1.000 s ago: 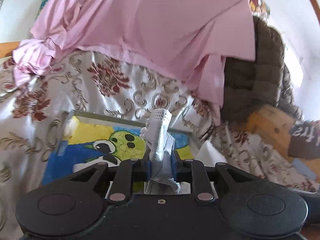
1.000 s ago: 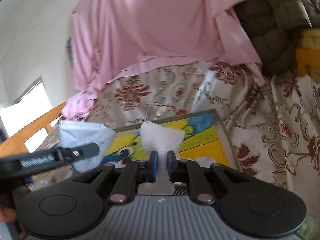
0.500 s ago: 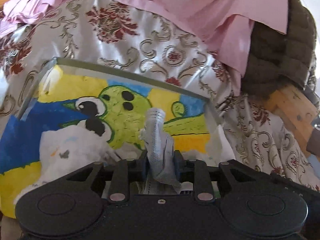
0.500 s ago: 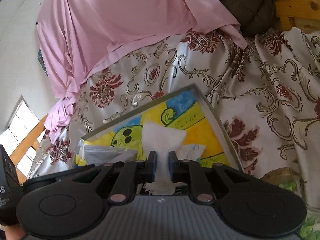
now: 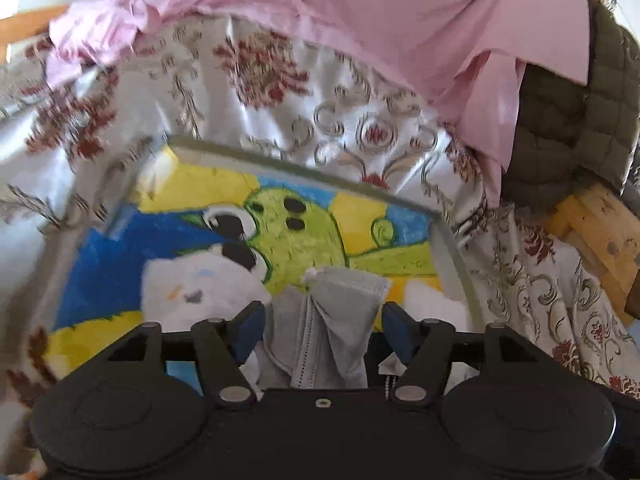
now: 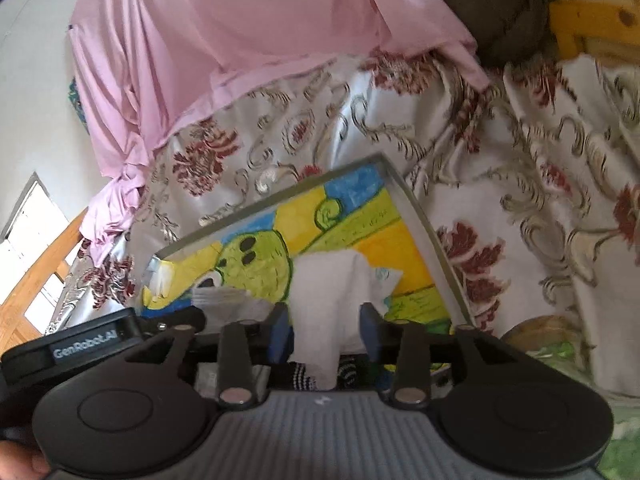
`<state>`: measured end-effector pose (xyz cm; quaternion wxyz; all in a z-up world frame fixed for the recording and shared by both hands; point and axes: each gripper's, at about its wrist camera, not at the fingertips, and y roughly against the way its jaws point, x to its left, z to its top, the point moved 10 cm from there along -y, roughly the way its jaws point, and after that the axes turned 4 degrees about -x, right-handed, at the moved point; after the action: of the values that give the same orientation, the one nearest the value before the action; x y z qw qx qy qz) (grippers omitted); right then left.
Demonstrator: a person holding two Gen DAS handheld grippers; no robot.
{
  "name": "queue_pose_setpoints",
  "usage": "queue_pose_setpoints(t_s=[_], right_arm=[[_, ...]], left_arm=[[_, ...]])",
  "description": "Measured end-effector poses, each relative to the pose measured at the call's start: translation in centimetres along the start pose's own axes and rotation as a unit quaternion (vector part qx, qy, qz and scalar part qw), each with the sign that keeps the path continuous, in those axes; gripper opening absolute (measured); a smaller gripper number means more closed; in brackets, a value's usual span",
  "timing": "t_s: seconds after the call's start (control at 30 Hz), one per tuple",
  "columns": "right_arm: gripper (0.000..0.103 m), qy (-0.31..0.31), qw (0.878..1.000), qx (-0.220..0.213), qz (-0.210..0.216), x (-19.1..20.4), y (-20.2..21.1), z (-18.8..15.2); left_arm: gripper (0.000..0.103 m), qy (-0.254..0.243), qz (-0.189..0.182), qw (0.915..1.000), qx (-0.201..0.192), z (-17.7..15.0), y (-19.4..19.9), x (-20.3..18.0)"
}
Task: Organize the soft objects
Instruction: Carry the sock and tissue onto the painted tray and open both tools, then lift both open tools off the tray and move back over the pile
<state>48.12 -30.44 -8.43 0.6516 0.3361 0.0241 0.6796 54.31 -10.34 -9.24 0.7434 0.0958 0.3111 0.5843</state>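
Note:
A tray (image 5: 280, 164) with a yellow, blue and green cartoon picture lies on a flowered satin cloth; it also shows in the right wrist view (image 6: 404, 184). My left gripper (image 5: 322, 322) is open over the tray's near end, with a grey face mask (image 5: 332, 320) loose between its spread fingers. A white cloth item (image 5: 192, 292) lies in the tray to the left. My right gripper (image 6: 325, 330) is open, with a white tissue (image 6: 328, 296) between its spread fingers over the tray.
A pink sheet (image 5: 380, 20) hangs over the back. A dark quilted jacket (image 5: 568, 120) and a wooden frame (image 5: 592, 224) are at the right. The left gripper's body (image 6: 88, 344) shows at the left of the right wrist view.
Both grippers came down over the tray and opened. The grey mask and the white tissue were pinched before; now the fingers stand apart from them.

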Motion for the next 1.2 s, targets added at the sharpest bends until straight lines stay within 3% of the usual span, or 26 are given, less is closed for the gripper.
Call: queue_pose_setpoints(t_s=[0.07, 0.23, 0.37, 0.67, 0.9, 1.2], right_arm=[[0.055, 0.007, 1.0, -0.011, 0.003, 0.6, 1.3, 0.5], [0.065, 0.029, 0.998, -0.049, 0.007, 2.0, 5.3, 2.2], [0.075, 0.047, 0.996, -0.075, 0.012, 3.1, 8.3, 3.3], [0.093, 0.067, 0.991, -0.119, 0.005, 3.9, 14.5, 3.6], [0.101, 0.068, 0.987, -0.144, -0.004, 3.8, 19.1, 2.4], [0.103, 0.094, 0.982, -0.166, -0.002, 4.7, 24.5, -0.6]], left_arm=[[0.077, -0.003, 0.002, 0.9999, -0.016, 0.7, 1.6, -0.2], [0.081, -0.015, 0.0, 0.9991, -0.041, 2.0, 5.7, -0.7], [0.092, -0.031, 0.001, 0.9974, -0.065, 2.8, 8.8, -1.5], [0.1, -0.05, 0.006, 0.994, -0.097, 2.4, 15.0, -3.2], [0.101, -0.059, -0.001, 0.992, -0.112, 0.5, 19.6, -4.5], [0.102, -0.082, -0.017, 0.9859, -0.145, -3.0, 25.2, -6.2]])
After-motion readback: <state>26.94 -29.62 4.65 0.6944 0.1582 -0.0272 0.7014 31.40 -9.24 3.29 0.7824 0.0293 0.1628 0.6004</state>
